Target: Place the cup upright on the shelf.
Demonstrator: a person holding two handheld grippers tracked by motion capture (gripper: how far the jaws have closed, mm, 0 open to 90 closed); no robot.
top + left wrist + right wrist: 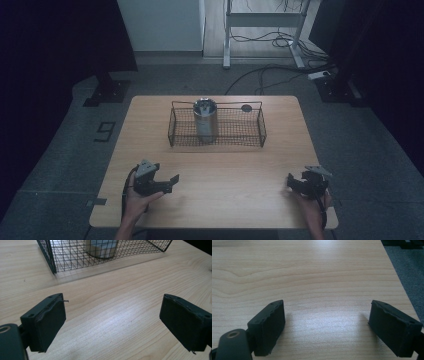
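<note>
Jaws on both the left gripper (172, 178) and right gripper (290, 180) gape empty — metal can (205, 120) sits ahead in the wire basket (260, 131), awaiting pickup probably.

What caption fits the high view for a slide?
Both grippers, left and right, open over the wooden table; metal can upright in wire basket.

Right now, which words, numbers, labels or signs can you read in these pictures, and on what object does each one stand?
"9": a dark mark on the grey floor left of the table; it reads as a nine, though it could be another sign.
Metal can in the wire basket: no readable label; in the left gripper view its side is too blurred.
Left gripper, right gripper: no text on them.
</note>
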